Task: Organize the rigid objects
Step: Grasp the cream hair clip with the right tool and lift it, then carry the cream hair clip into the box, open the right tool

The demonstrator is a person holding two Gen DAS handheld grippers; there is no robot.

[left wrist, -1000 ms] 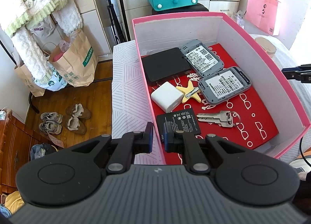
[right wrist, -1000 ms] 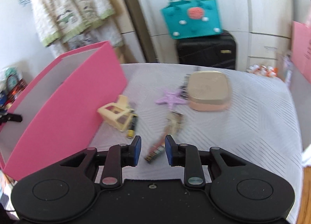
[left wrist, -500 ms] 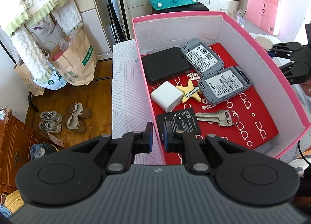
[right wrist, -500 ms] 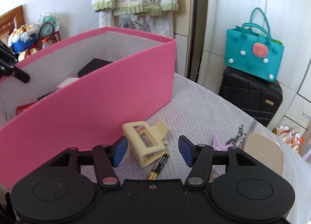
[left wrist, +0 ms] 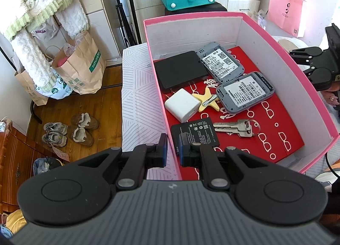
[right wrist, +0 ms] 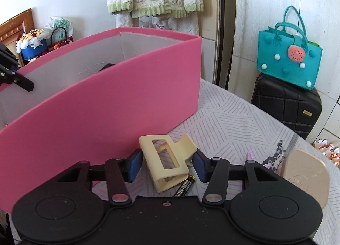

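The cream plastic hair claw clip [right wrist: 167, 160] sits between the blue pads of the right gripper [right wrist: 167, 165], lying on the white striped bedcover [right wrist: 233, 121] just outside the pink cardboard box [right wrist: 119, 100]. The jaws are closing round it right now; the right pad looks to be touching the clip's flared lever end, while a sliver of gap shows at the left pad, so I would not call it gripped yet. To do this well, the squeeze wants to land on the clip's solid body rather than its levers, or the claw may spring open and twist out. A black-and-gold battery [right wrist: 184, 186] lies just under the clip's near end, so the lift should go straight up to avoid dragging it along. Further right a purple star-shaped clip [right wrist: 274, 155] and a beige rounded compact [right wrist: 306, 172] wait their turn. Over the box wall, the left gripper [left wrist: 172, 149] is pinched on the near pink rim, apparently steadying it. Inside lie a black battery pack [left wrist: 195, 134], a bunch of silver keys [left wrist: 235, 127] and a white square charger [left wrist: 182, 108]; free red floor shows toward the far right.
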